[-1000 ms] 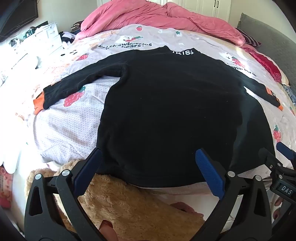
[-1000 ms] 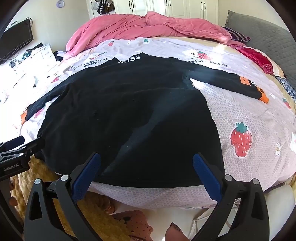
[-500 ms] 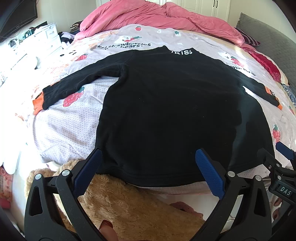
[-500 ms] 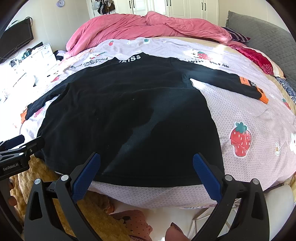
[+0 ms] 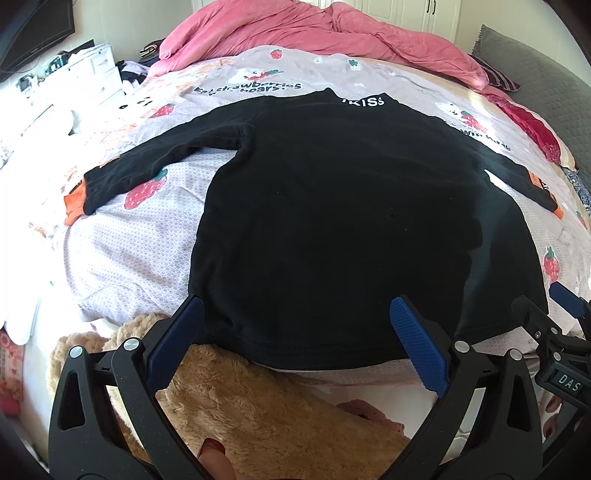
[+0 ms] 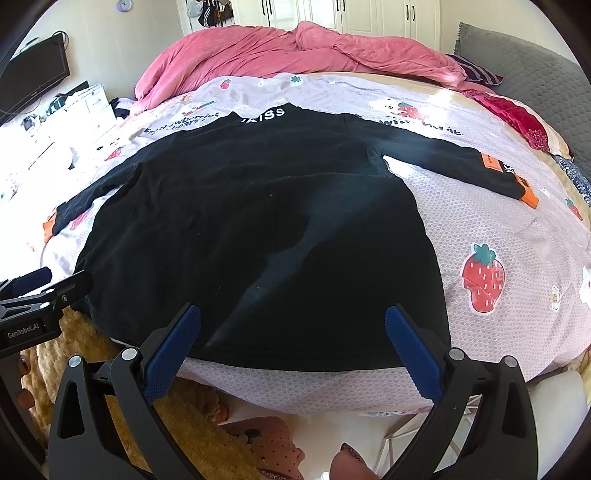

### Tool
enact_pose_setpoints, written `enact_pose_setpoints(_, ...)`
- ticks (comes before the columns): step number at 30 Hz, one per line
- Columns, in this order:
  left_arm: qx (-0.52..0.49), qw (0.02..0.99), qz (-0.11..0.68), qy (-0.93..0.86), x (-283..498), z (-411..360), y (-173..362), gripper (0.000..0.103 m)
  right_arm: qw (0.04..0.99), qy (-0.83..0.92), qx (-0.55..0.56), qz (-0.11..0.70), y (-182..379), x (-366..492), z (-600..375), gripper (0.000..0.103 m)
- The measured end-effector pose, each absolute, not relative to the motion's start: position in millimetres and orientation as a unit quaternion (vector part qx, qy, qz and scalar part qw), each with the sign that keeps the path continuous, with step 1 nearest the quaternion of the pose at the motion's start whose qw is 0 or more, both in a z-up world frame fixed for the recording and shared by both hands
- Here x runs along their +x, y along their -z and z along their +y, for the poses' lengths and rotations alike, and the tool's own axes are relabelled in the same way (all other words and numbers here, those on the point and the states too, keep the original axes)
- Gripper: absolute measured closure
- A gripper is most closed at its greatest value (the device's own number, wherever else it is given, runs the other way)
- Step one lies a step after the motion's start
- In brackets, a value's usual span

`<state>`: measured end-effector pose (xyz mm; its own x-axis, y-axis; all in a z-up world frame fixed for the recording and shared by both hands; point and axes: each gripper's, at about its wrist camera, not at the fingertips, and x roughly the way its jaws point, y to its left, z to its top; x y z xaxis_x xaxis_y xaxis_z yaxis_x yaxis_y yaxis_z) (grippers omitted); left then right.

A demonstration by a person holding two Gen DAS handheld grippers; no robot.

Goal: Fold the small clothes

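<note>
A black long-sleeved top (image 5: 347,221) lies flat on the strawberry-print bedsheet (image 5: 140,251), collar away from the cameras with white lettering (image 5: 364,101) on it, hem at the near edge of the bed, both sleeves spread outward; the left sleeve (image 5: 147,166) ends in an orange cuff (image 5: 73,206) near the bed's left side, and the right sleeve (image 6: 454,158) carries an orange patch (image 6: 490,161) and an orange cuff (image 6: 530,199); the left gripper (image 5: 295,332) hangs just short of the hem with its blue-padded fingers (image 5: 177,336) wide apart and nothing between them; the right gripper (image 6: 291,338) sits the same way at the hem's right half, its fingers (image 6: 410,350) spread and empty, and each tool shows at the edge of the other's view; a pink duvet (image 6: 295,51) is heaped at the far end of the bed, beside a grey pillow (image 6: 528,70) and a red cloth (image 6: 517,118) on the right; a white drawer unit (image 5: 74,81) cluttered with small items stands left of the bed, under a dark screen (image 6: 33,77); white wardrobe doors (image 6: 369,14) fill the back wall; below the hem a tan fleecy garment (image 5: 258,406) worn by the person lies close under the left tool; nothing rests on the top itself, and the sheet around it is bare apart from its prints.
</note>
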<state>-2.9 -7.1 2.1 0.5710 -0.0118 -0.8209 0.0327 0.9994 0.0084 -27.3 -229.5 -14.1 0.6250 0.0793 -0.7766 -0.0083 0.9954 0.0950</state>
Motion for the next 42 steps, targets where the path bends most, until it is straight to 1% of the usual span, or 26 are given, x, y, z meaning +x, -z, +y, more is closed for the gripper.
enact_pose_setpoints(30,0.019,0.888,0.459,0.008,-2,-9,-4,0.008,0.902,-0.026,0.043,0.429,12,-28,-230,0.004)
enact_pose_setpoints(42,0.028,0.888,0.46,0.012,14,-13,-4,0.008,0.905,-0.025,0.04,0.424,7,-14,-232,0.004)
